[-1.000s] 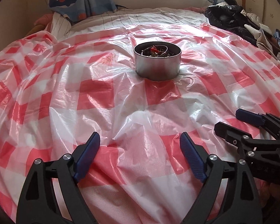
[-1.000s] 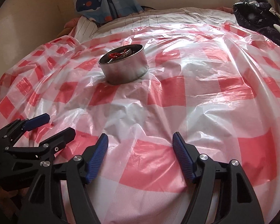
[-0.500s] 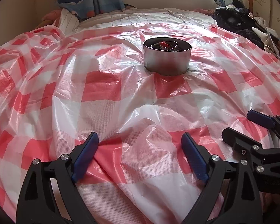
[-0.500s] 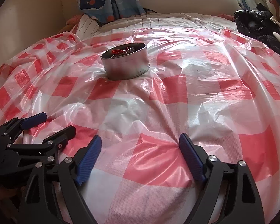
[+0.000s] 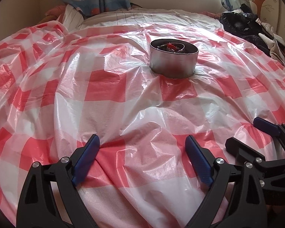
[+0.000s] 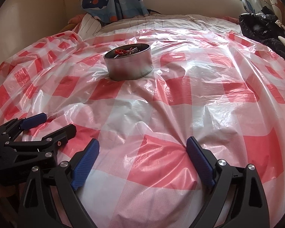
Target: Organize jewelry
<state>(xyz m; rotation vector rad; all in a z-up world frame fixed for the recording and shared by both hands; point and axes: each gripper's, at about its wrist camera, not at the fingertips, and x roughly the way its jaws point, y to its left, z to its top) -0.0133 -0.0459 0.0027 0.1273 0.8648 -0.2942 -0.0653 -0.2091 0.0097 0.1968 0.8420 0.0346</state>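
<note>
The left gripper (image 5: pixel 142 142) is hovering wide open over the red-and-white checked plastic sheet (image 5: pixel 104 87), nothing between its blue pads. Just beside it, the right gripper (image 6: pixel 142 146) is opening its jaws, likewise gripping nothing. The round metal tin (image 5: pixel 173 59) is sitting well ahead of both, with tangled jewelry (image 5: pixel 171 47) lying inside it.
</note>
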